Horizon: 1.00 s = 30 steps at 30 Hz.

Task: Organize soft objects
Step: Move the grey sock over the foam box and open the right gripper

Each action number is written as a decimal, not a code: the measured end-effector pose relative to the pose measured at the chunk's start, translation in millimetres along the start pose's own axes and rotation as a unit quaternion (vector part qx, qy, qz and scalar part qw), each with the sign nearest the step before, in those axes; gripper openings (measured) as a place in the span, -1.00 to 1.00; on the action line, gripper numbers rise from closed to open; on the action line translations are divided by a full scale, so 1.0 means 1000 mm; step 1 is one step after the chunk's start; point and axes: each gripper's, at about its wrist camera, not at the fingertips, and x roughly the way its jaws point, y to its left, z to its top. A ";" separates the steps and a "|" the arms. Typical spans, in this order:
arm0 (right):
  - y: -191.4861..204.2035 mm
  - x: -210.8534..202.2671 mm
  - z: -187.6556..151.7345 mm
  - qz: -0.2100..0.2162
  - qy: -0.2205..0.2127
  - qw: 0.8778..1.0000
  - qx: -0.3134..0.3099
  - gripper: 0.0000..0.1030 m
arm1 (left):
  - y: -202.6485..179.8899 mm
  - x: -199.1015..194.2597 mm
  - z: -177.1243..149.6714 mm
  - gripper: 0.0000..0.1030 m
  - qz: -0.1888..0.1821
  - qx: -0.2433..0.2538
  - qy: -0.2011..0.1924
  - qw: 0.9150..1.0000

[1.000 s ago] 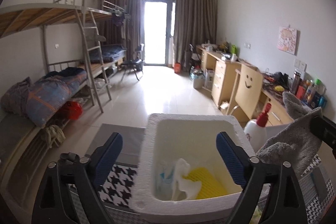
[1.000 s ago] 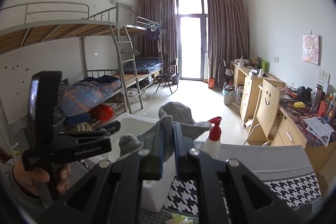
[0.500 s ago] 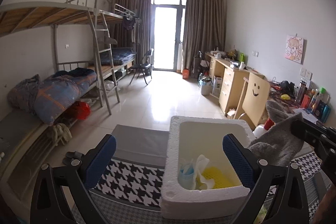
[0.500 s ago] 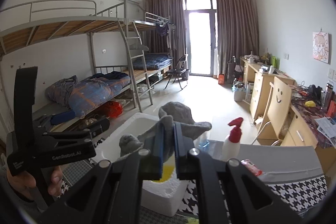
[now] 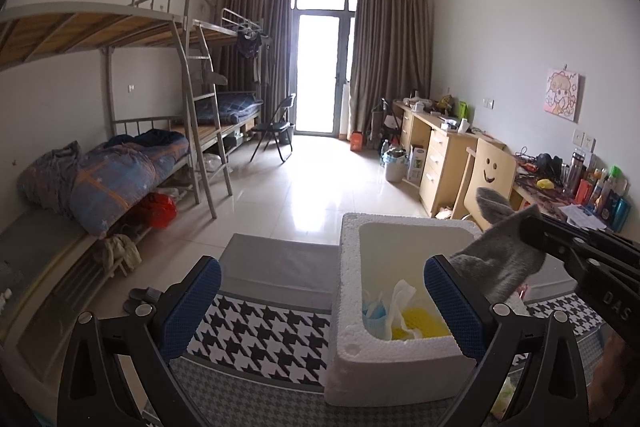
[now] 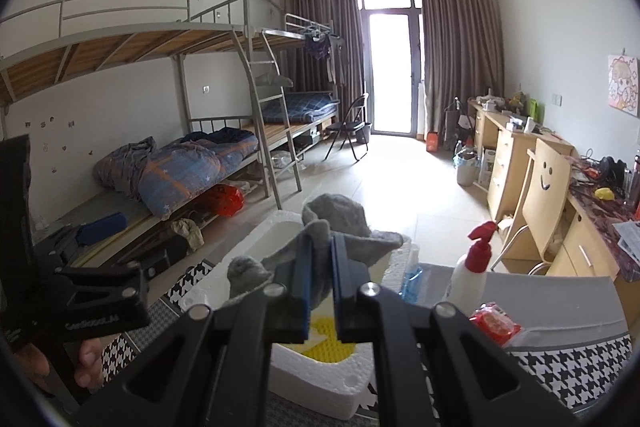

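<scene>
Grey cloth [image 6: 340, 227] pinched in right gripper [image 6: 320, 291], held above white foam box [image 5: 348, 311].

Right jaws clenched on the cloth; its loose ends flop over both sides, hanging over the box's right rim. Inside the box: yellow pad [image 5: 420, 319], white tissue [image 5: 402, 297], something blue [image 5: 372, 311]. Left gripper [image 5: 320, 307] jaws released, spread wide, nothing between them, near the box's left wall. Box sits on houndstooth cloth [image 5: 256, 331] over the bench, near its front edge. Spray bottle [image 6: 474, 267] and red packet [image 6: 494, 323] stand right of the box. Beyond: open tiled floor [image 5: 312, 183], bunk beds [image 5: 132, 163] left, desks [image 5: 436, 155] right, balcony door [image 5: 320, 75] far.
</scene>
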 end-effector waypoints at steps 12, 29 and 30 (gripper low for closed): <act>-0.001 0.026 -0.002 -0.010 0.031 0.999 -0.003 -0.78 | 0.004 -0.007 -0.009 0.98 0.012 0.000 0.004 1.000; -0.006 0.043 -0.007 -0.013 0.062 0.998 0.000 -0.78 | 0.004 -0.027 -0.038 0.98 0.021 -0.017 -0.007 1.000; -0.006 0.044 -0.007 -0.015 0.063 0.998 -0.001 -0.78 | 0.003 -0.029 -0.040 0.98 0.023 -0.015 -0.010 1.000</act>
